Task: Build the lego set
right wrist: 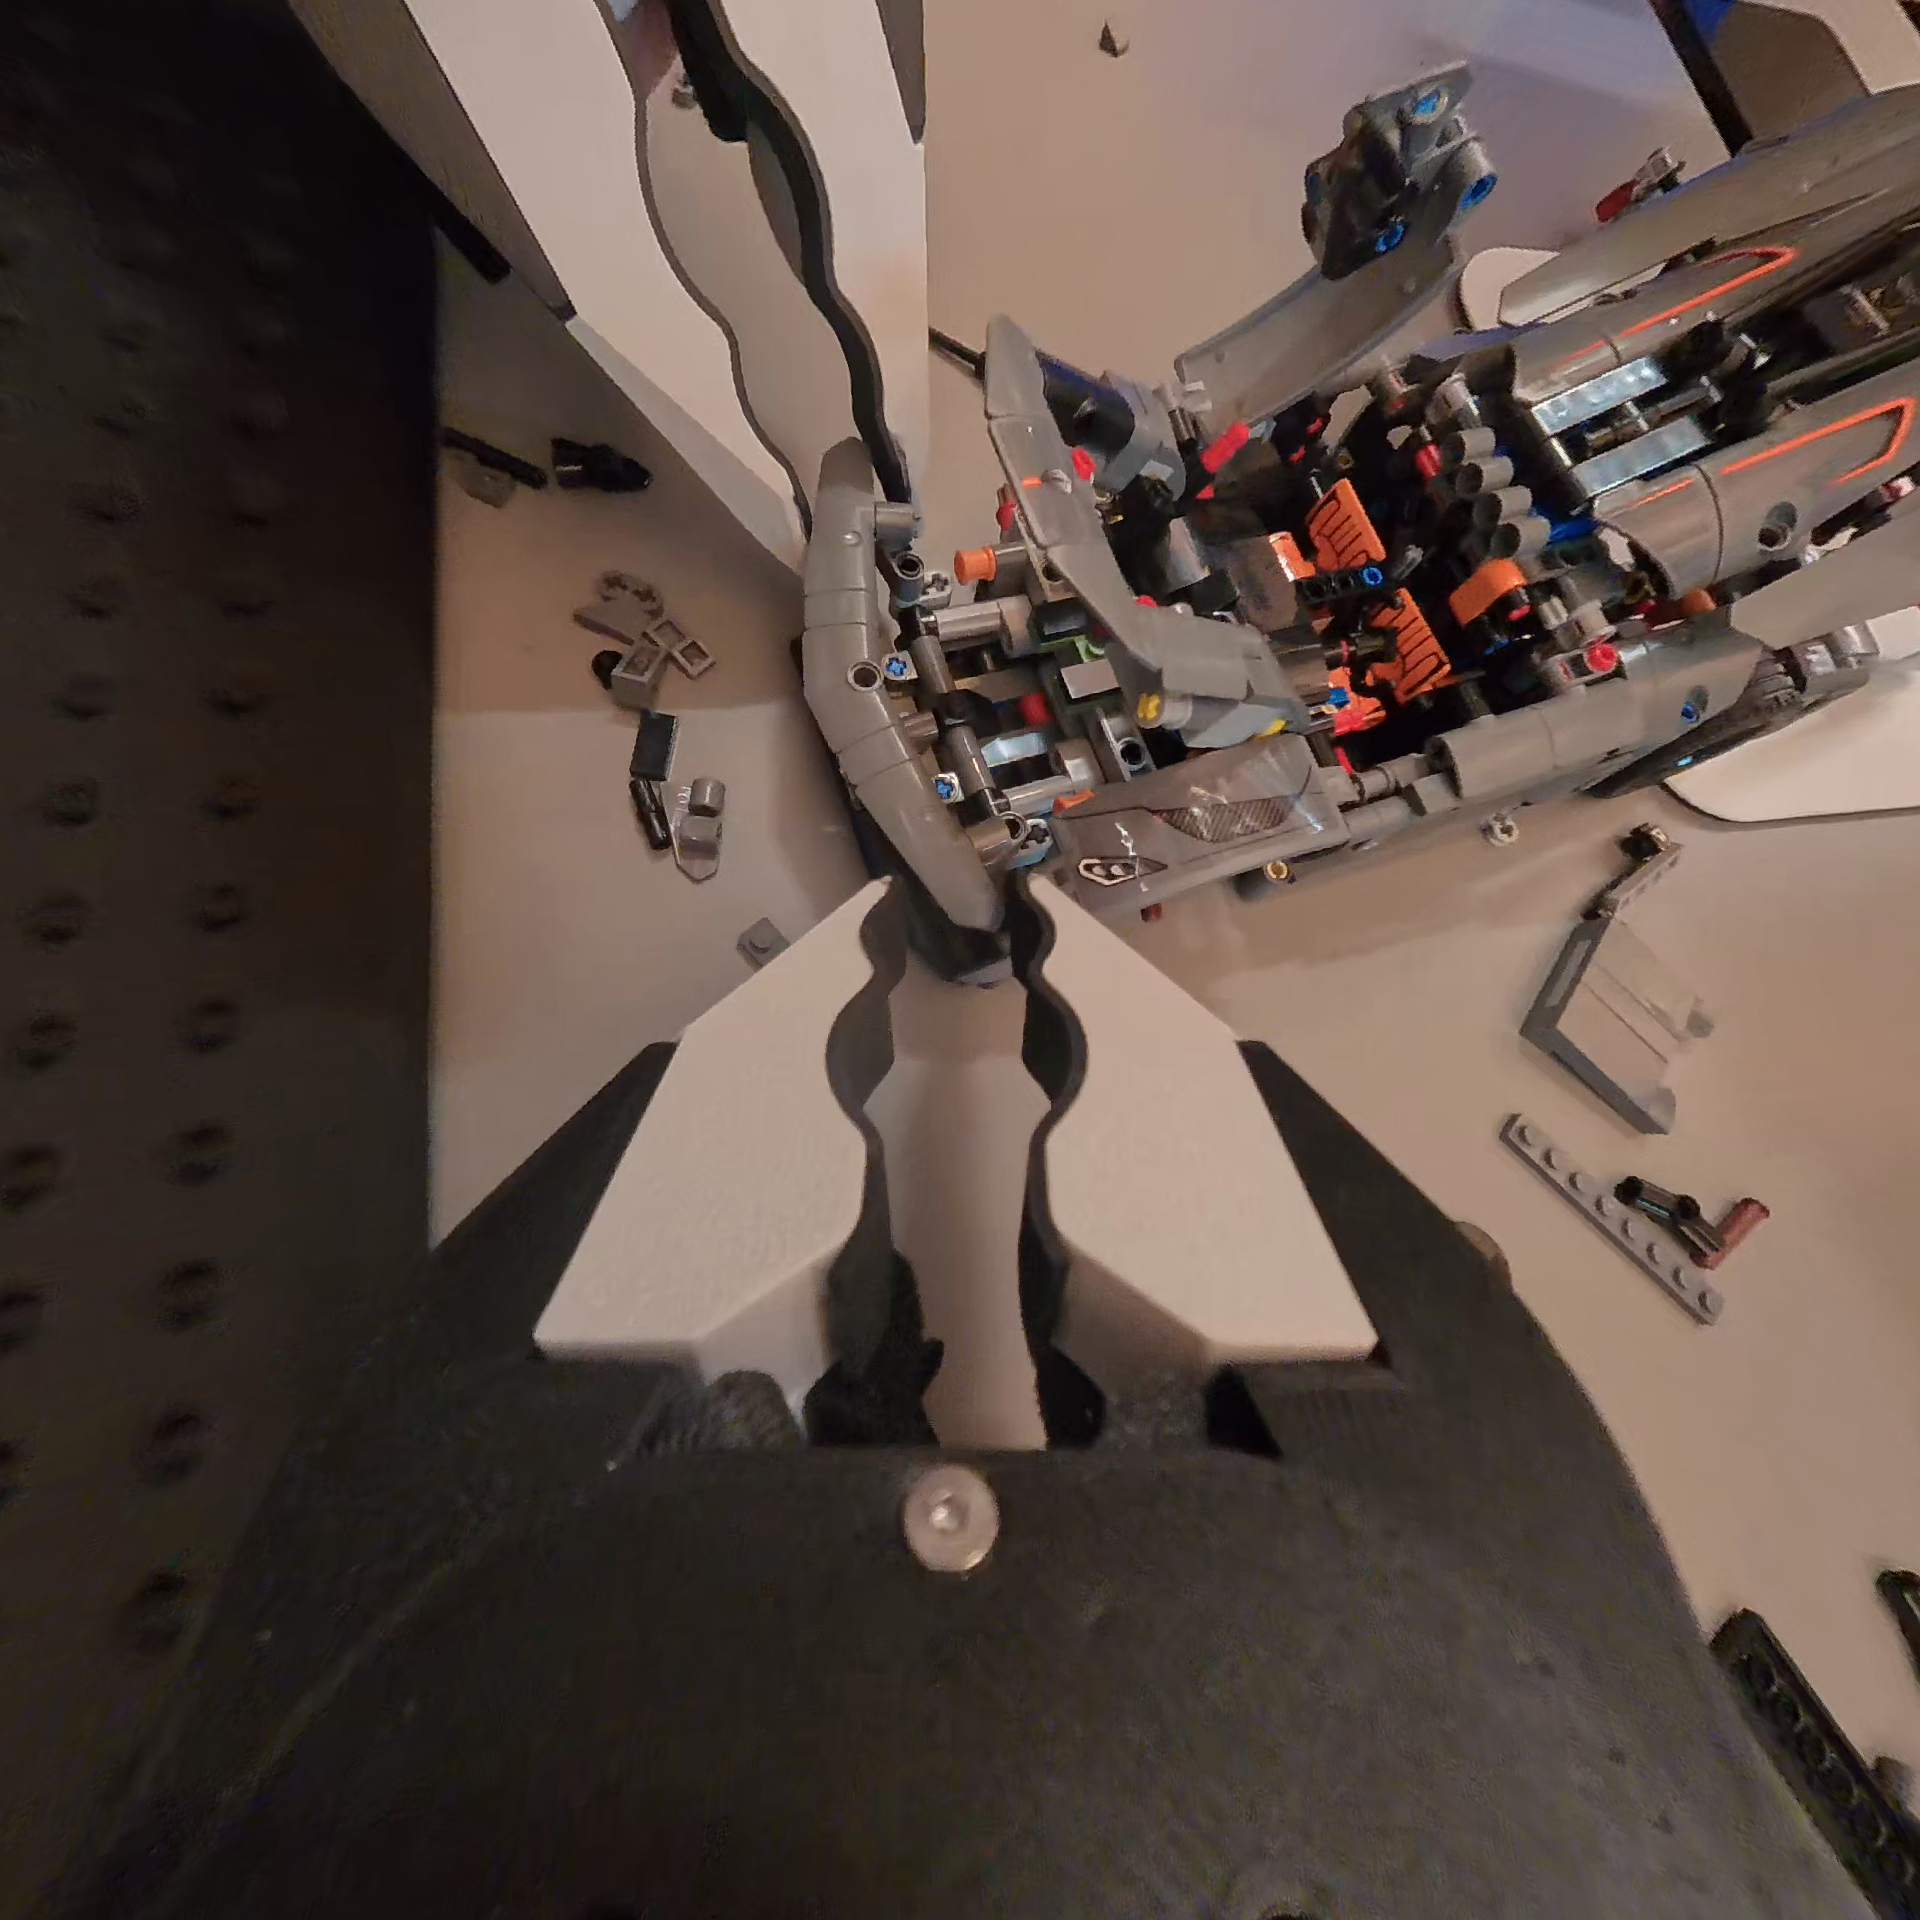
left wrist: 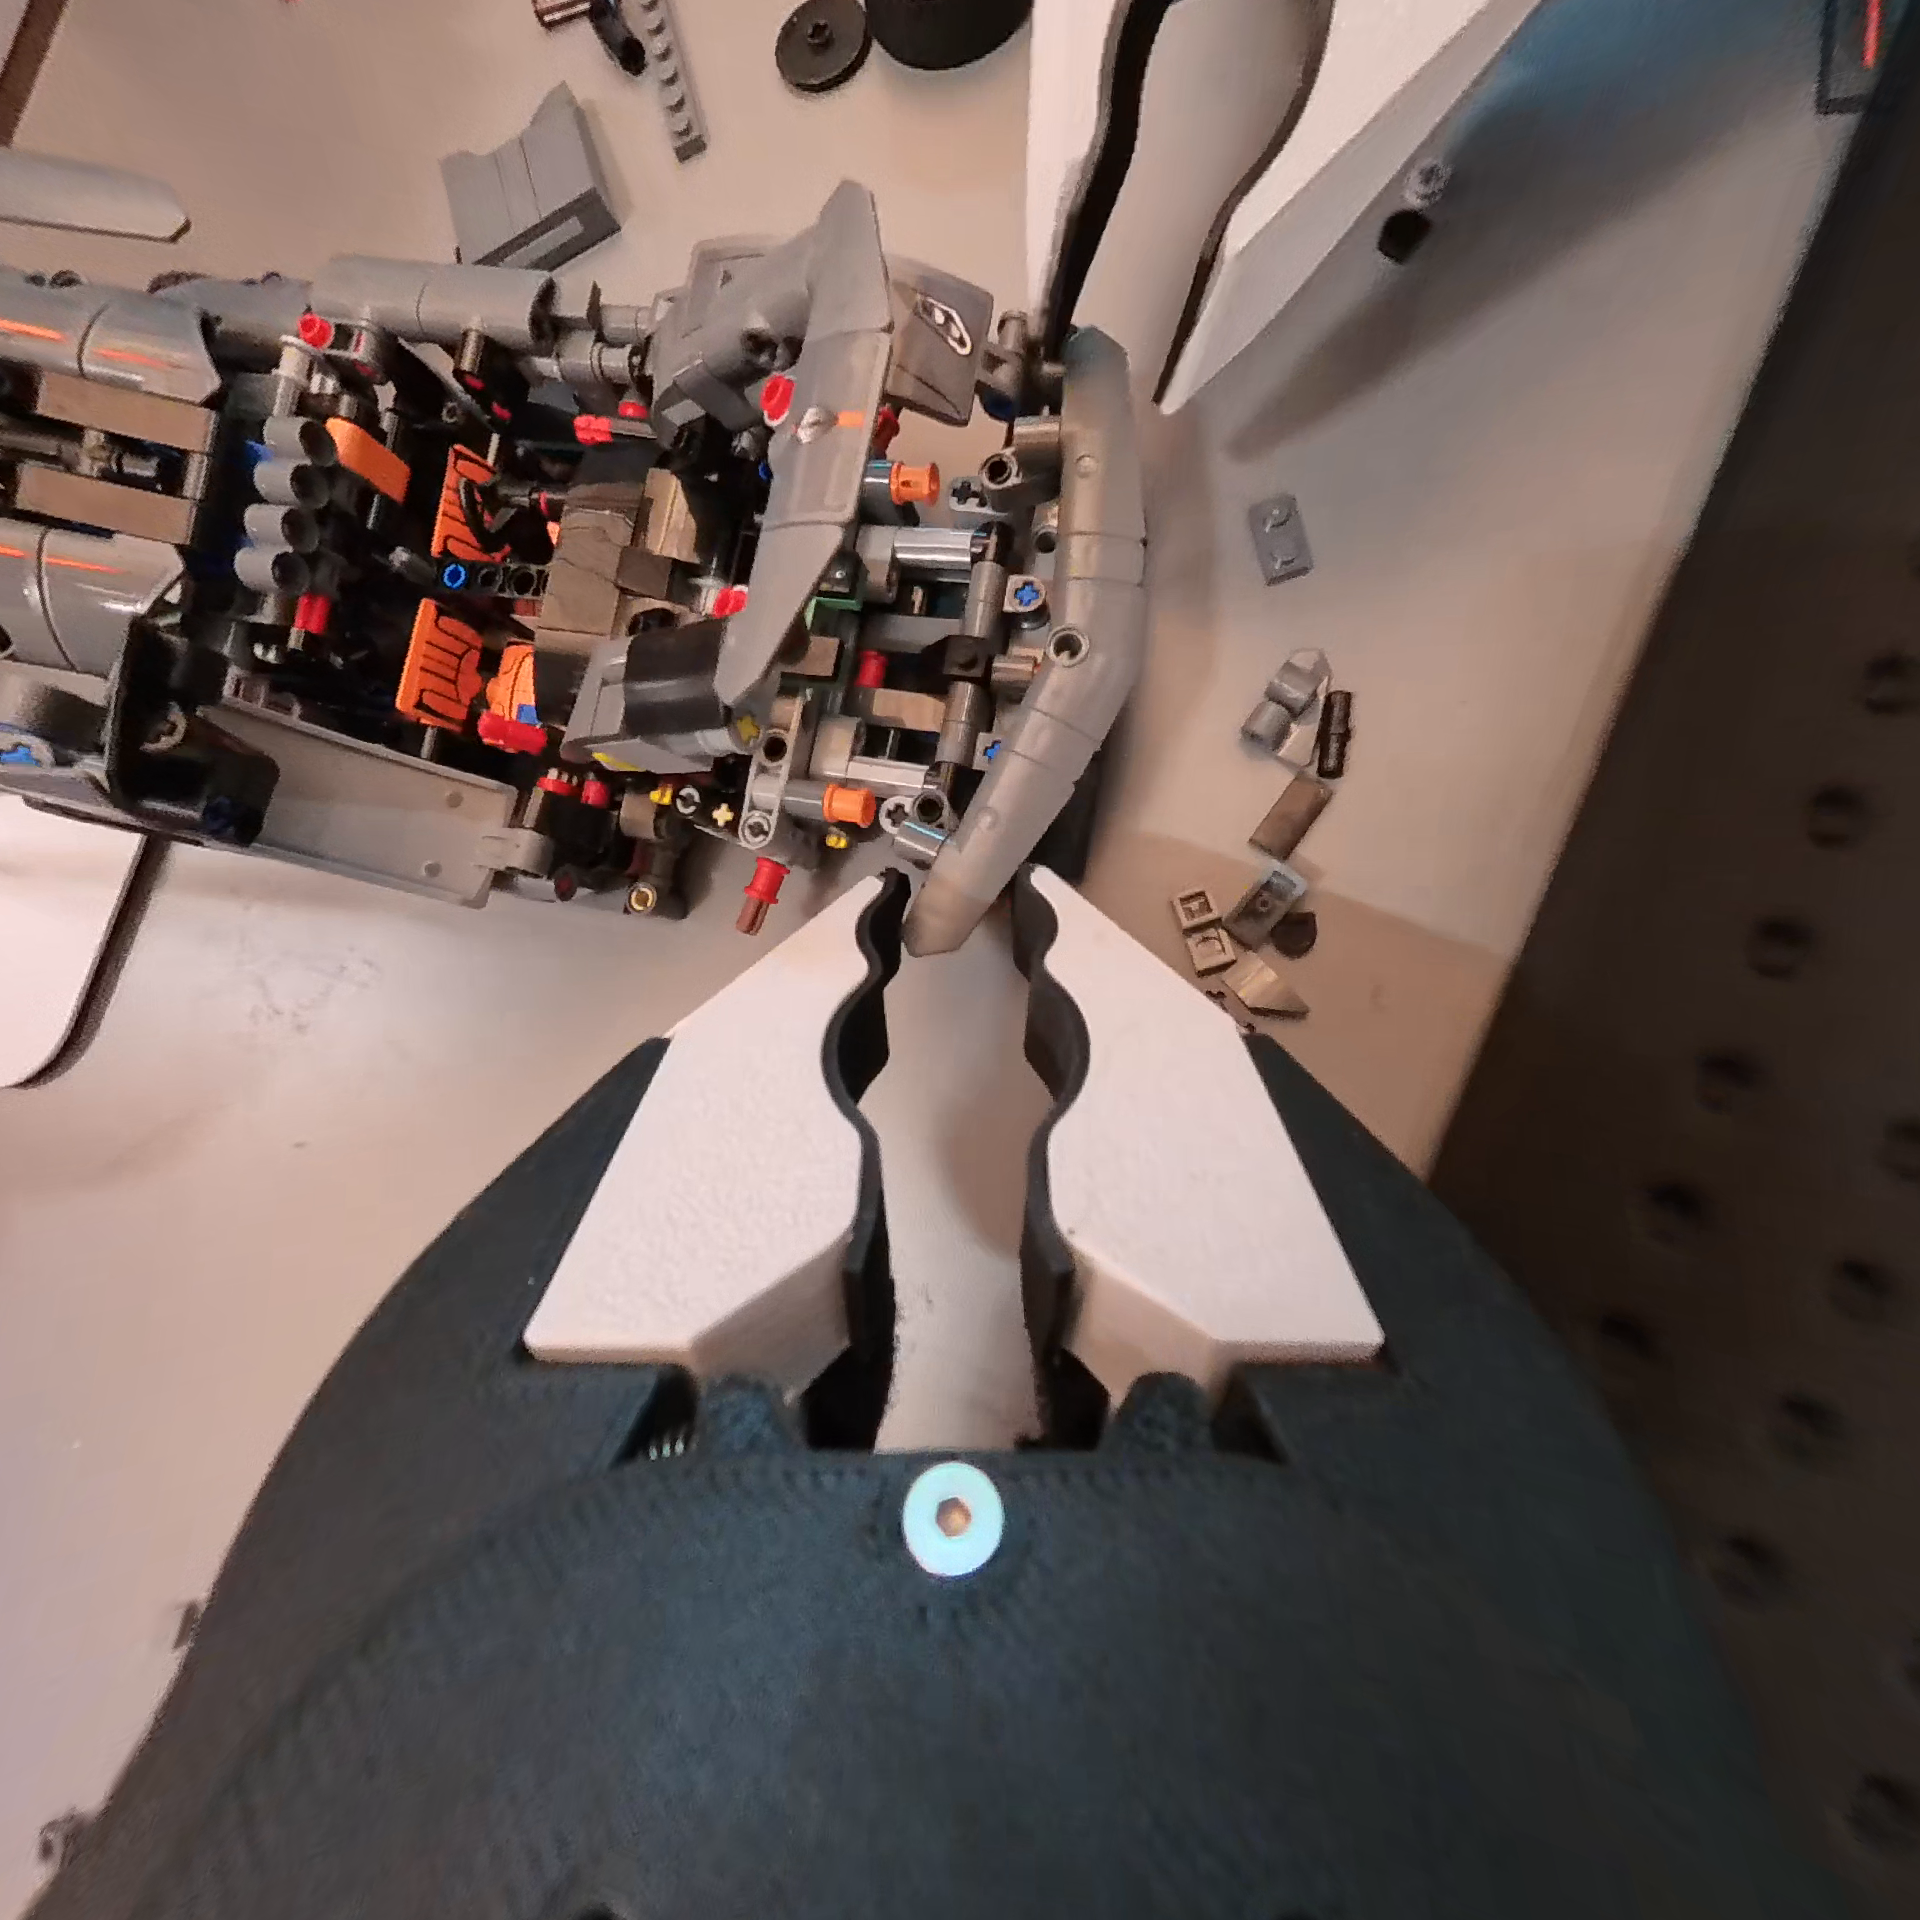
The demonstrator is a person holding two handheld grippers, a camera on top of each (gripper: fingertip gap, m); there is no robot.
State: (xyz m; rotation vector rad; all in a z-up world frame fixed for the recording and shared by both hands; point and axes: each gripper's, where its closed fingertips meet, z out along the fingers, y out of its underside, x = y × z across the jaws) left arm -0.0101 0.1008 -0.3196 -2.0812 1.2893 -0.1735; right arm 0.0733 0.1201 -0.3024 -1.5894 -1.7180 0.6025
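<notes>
A large grey, black and orange Lego car model lies on the pale table; it also shows in the right wrist view. A grey curved panel runs across its near end and also shows in the right wrist view. My left gripper is closed on one end of that panel. My right gripper is closed on the panel's other end, with a black part just beneath. Each gripper shows in the other's view, at the panel's far end: the right gripper and the left gripper.
Small loose grey and black pieces lie beside the panel, also in the right wrist view. A dark perforated board borders the table. A long grey plate, an angled frame piece and black round parts lie around.
</notes>
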